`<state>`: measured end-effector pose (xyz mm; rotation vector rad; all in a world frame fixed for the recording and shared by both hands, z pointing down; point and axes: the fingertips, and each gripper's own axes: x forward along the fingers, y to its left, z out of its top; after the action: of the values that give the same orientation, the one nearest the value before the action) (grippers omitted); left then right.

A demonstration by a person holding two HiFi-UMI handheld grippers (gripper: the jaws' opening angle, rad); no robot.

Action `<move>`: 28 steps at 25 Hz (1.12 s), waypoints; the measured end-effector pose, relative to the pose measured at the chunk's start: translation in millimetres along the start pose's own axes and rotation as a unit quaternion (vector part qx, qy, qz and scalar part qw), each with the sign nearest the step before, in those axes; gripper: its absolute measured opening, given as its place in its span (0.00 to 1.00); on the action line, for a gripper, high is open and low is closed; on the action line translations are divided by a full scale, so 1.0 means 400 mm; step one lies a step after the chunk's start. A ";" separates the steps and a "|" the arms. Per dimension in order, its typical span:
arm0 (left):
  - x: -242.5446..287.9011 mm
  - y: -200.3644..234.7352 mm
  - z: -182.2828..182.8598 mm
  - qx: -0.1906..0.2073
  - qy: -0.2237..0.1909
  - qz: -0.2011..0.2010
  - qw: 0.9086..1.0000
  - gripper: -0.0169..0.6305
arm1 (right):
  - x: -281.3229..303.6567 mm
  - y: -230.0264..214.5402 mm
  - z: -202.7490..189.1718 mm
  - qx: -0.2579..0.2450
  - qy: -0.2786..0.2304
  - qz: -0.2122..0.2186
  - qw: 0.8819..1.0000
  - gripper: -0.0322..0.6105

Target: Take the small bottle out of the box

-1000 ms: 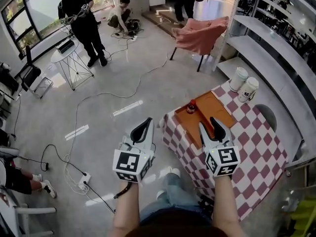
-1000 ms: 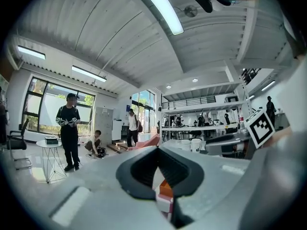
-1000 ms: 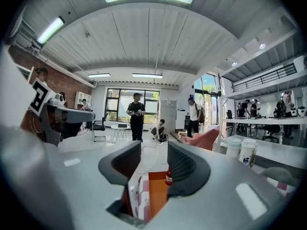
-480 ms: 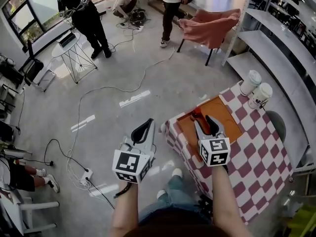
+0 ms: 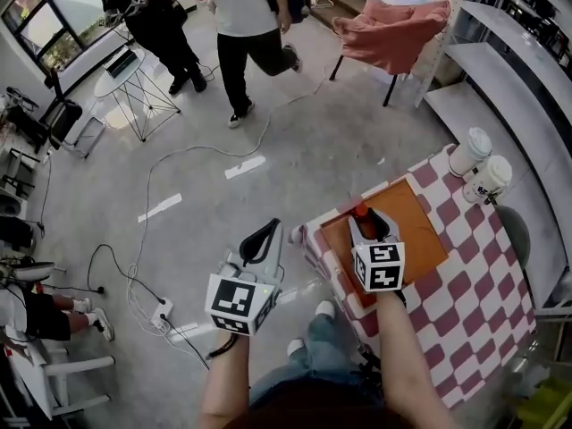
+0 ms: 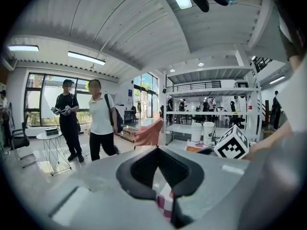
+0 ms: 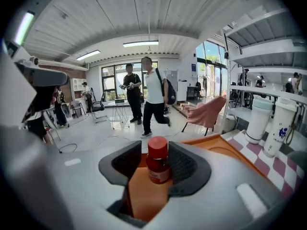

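A small red bottle (image 5: 360, 209) with a red cap stands upright at the near-left corner of the shallow orange box (image 5: 420, 239) on the checkered table. My right gripper (image 5: 370, 220) reaches over the box. In the right gripper view the bottle (image 7: 158, 162) stands between the two dark pads of the right gripper (image 7: 155, 147). Its jaws have just been closing a little around the bottle, but a gap still shows on the left side, so it is open. My left gripper (image 5: 270, 224) hovers over the floor left of the table, its tips (image 6: 158, 148) together and holding nothing.
Two white lidded cups (image 5: 471, 152) (image 5: 488, 179) stand at the far end of the checkered table (image 5: 465, 302). A metal shelf rack (image 5: 527, 70) runs along the right. A pink-draped chair (image 5: 393, 25), floor cables and walking people (image 5: 246, 25) lie beyond.
My right gripper has come forward and down until the bottle stands between its jaws. The left gripper has shifted slightly. A person in a white shirt has walked into view.
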<state>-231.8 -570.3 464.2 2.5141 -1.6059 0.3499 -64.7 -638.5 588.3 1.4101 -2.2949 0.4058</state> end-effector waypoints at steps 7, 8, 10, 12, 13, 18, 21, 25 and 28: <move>0.036 0.009 -0.004 0.002 0.009 0.004 1.000 0.03 | 0.043 -0.009 -0.001 -0.042 0.035 -0.021 0.998 0.29; 0.040 0.009 -0.003 0.002 0.009 0.004 1.000 0.03 | 0.044 -0.007 -0.003 -0.046 0.041 -0.024 0.998 0.28; 0.048 0.009 0.001 0.002 0.007 0.003 1.000 0.03 | 0.045 -0.005 -0.010 -0.050 0.049 -0.026 0.997 0.28; 0.056 0.004 0.003 0.003 0.006 0.000 1.000 0.03 | 0.046 -0.005 -0.015 -0.044 0.054 -0.025 0.997 0.28; 0.061 0.000 0.004 0.004 0.006 -0.002 1.000 0.03 | 0.046 -0.005 -0.014 -0.038 0.056 -0.023 0.997 0.28; 0.071 -0.017 0.007 0.007 0.008 -0.011 1.000 0.03 | 0.040 -0.016 -0.010 -0.015 0.054 -0.014 0.998 0.27; 0.071 -0.020 0.015 0.011 0.006 -0.013 1.000 0.03 | 0.027 -0.018 0.000 -0.003 0.048 -0.011 0.999 0.27; 0.074 -0.023 0.025 0.011 -0.001 -0.017 1.000 0.03 | 0.007 -0.013 0.026 -0.007 0.035 -0.005 0.999 0.27; 0.075 -0.032 0.037 0.014 -0.008 -0.023 1.000 0.03 | -0.015 -0.012 0.046 -0.007 0.024 -0.006 1.000 0.27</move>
<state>-206.5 -594.7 458.2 2.5757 -1.5572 0.3498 -61.7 -644.4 569.4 1.3915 -2.2450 0.4143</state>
